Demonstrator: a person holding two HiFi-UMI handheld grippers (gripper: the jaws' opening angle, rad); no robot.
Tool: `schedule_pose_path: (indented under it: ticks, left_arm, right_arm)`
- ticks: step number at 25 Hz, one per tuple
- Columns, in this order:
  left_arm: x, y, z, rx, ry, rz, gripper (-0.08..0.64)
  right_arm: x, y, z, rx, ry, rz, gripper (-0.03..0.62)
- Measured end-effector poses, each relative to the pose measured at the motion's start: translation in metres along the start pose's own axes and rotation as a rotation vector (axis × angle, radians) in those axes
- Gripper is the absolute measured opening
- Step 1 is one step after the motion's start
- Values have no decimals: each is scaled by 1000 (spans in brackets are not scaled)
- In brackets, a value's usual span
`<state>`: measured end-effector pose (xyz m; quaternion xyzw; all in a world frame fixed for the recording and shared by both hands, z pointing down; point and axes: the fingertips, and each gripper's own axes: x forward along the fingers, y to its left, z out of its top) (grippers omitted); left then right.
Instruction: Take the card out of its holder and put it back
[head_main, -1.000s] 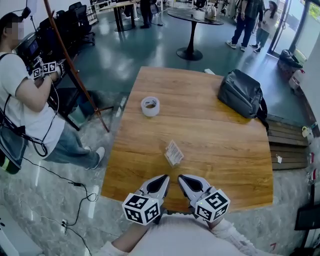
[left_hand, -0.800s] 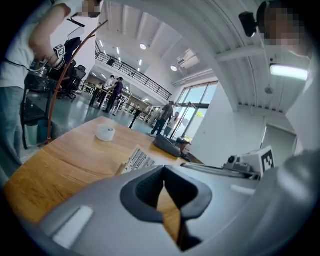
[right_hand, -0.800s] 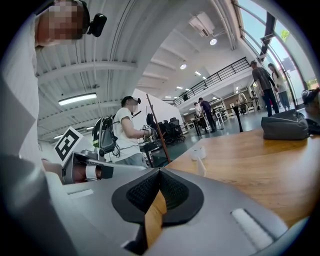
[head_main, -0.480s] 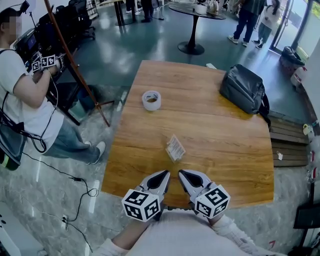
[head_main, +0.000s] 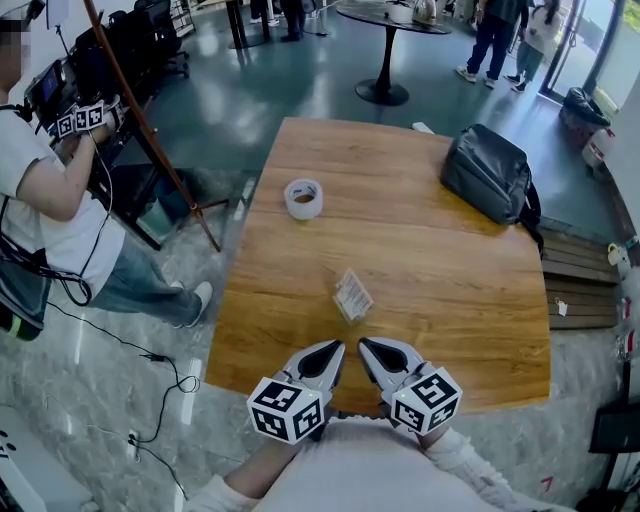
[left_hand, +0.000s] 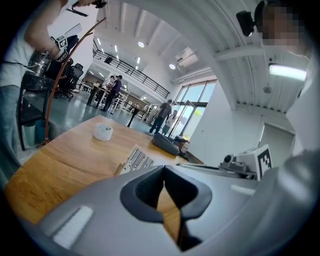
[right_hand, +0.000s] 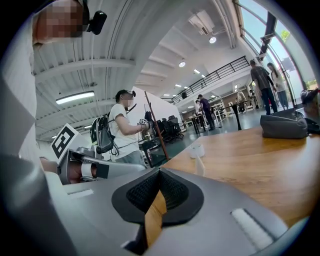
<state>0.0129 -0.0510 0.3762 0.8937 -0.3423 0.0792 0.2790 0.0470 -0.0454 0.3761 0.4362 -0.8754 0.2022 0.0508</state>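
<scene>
- Head view: the left tool (head_main: 333, 349) and the right tool (head_main: 365, 347) sit side by side at the near edge of the bench (head_main: 440, 290). Each has its jaws together and holds nothing.
- The card (head_main: 352, 293) stands tilted in its holder (head_main: 345, 306) on the wood just beyond both tips, touched by neither. Farther out there's a tape roll (head_main: 303, 198), and a dark bag (head_main: 487, 184) at the far right corner. Only this view shows a seated person (head_main: 45, 215) off the bench's left side.
- Left gripper view: the jaw tips meet, with only wood grain showing through the slot behind them. The card's printed face shows just over the left jaw, which no other view gives so plainly. The right tool's marker cube (left_hand: 261, 161) is at the right.
- Right gripper view: the jaws are closed tip to tip and empty. Here the card appears edge-on as a thin pale sliver in front of the tape roll, with the bag at far right.
</scene>
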Motion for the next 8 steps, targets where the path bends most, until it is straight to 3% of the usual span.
schedule_pose_path:
  ticks: [8]
  left_arm:
    - [4, 2, 5, 9, 0, -1, 8]
  right_arm:
    - [4, -4, 1, 0, 8, 1, -1]
